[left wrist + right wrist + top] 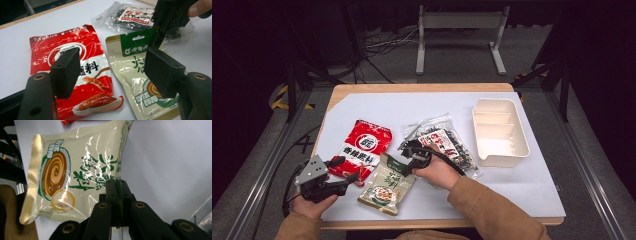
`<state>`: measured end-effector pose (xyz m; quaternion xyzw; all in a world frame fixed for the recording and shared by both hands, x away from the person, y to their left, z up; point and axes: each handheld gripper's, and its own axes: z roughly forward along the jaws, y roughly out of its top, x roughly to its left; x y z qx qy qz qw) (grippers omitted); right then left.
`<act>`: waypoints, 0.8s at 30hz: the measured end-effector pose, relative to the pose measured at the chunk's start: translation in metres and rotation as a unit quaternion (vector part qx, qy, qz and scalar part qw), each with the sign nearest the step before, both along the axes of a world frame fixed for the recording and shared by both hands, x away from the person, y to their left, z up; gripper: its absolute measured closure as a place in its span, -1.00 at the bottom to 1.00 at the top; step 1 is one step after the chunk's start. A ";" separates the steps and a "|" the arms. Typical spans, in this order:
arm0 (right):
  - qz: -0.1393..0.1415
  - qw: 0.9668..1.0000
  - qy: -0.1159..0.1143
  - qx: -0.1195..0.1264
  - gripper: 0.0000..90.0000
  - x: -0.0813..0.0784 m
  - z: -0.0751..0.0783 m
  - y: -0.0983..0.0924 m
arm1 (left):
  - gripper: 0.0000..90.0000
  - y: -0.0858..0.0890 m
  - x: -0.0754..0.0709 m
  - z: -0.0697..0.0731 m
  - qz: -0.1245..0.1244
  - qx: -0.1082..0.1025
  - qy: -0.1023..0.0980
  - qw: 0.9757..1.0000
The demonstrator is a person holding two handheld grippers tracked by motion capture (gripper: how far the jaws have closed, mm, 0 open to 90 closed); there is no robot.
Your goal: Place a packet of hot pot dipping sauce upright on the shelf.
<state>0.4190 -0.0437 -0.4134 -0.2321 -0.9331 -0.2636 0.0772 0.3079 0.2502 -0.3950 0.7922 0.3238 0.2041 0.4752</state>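
The right gripper [119, 195] had its jaws pinching the cream pouch [75, 172] by one edge, probably barely off the bench [512, 185]; the white bin [500, 131] stood empty, and the left gripper [112, 72] waited, jaws spread

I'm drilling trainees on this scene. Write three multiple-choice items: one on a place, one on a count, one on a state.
1. Where does the white compartment bin stand?
A. right side of the table
B. left side
C. on the floor

2. How many sealed pouches lie on the table?
A. two
B. three
C. five

3. What is the right tool doing?
A. hanging open
B. shut on the red pouch
C. shut on the cream pouch's edge

Key: 1 A, the high view shows it right of the pouches. 2 B, red pouch, cream pouch and clear pouch. 3 C, the right gripper view shows both jaws pinching the cream pouch's edge.
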 end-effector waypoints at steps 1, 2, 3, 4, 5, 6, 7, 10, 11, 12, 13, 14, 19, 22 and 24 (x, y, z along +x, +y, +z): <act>-0.001 1.000 0.001 0.004 0.99 -0.001 0.002 -0.001 | -0.33 0.000 0.000 0.000 0.000 0.000 0.000 1.000; -0.001 1.000 0.002 0.008 0.99 -0.001 0.004 -0.002 | -0.33 0.000 0.000 0.000 0.000 0.001 -0.002 1.000; -0.001 1.000 0.001 0.013 0.99 -0.002 0.006 -0.003 | -0.33 0.000 0.000 0.000 0.001 0.001 -0.002 1.000; -0.002 1.000 0.002 0.015 0.99 -0.003 0.009 -0.003 | -0.33 0.001 0.000 0.000 0.001 0.000 -0.002 1.000; -0.001 1.000 0.002 0.018 0.99 -0.003 0.011 -0.004 | -0.33 0.001 0.000 0.000 0.002 0.000 -0.003 1.000; -0.003 1.000 0.001 0.020 0.99 -0.005 0.014 -0.004 | -0.33 0.001 0.000 0.000 0.004 0.000 -0.003 1.000; 0.002 1.000 -0.009 0.024 0.99 -0.005 0.017 -0.005 | -0.33 0.001 0.000 0.000 0.007 -0.001 -0.003 1.000; 0.008 0.999 -0.013 0.034 0.99 -0.010 0.027 -0.005 | -0.32 0.002 0.000 0.000 0.008 -0.004 0.000 1.000; 0.011 0.999 -0.018 0.035 0.99 -0.013 0.031 -0.005 | -0.32 0.002 0.000 0.000 0.009 -0.005 0.001 1.000; 0.014 0.999 -0.024 0.037 0.99 -0.016 0.035 -0.004 | -0.32 0.002 0.000 0.000 0.009 -0.006 0.001 1.000; 0.018 0.999 -0.029 0.039 0.99 -0.018 0.039 -0.004 | -0.32 0.003 0.000 0.000 0.009 -0.005 0.000 1.000; 0.020 0.998 -0.032 0.040 0.99 -0.020 0.042 -0.004 | -0.32 0.003 0.000 0.000 0.010 -0.006 -0.001 1.000; 0.033 0.997 -0.052 0.047 0.99 -0.028 0.055 -0.002 | -0.32 0.004 -0.001 0.001 0.015 -0.008 -0.008 1.000; 0.038 0.996 -0.065 0.053 1.00 -0.031 0.063 -0.003 | -0.31 0.006 -0.002 0.002 0.021 -0.015 -0.011 1.000; 0.041 0.995 -0.075 0.057 0.99 -0.034 0.070 -0.004 | -0.31 0.007 -0.001 0.002 0.022 -0.018 -0.009 1.000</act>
